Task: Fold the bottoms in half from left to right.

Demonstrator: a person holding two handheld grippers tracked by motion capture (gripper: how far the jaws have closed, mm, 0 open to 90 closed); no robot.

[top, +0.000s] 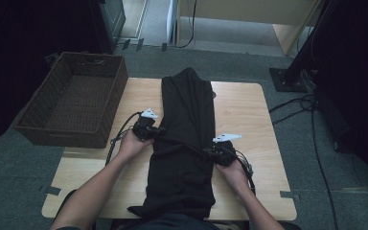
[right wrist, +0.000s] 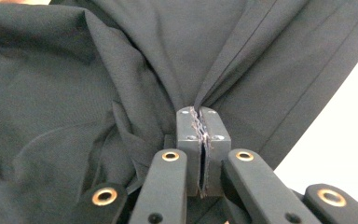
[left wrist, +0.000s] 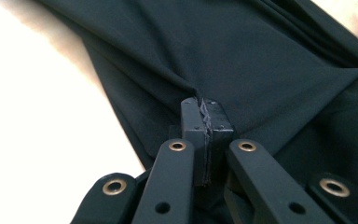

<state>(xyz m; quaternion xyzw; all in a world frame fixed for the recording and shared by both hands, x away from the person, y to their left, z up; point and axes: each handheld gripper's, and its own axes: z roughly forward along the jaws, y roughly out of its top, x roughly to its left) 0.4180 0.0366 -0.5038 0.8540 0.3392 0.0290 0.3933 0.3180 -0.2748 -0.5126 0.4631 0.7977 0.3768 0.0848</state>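
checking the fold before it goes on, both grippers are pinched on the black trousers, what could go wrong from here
1. Each hand-held gripper, left and right, seems to pinch just a thin pleat of the black trousers; a firm pull might slip it free.
2. The near end hangs over the table edge, so dragging could pull the garment off.

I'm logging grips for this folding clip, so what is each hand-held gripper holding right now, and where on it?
Both pinch the black garment: the left hand-held gripper its left edge, the right hand-held gripper its right edge, about mid-length.
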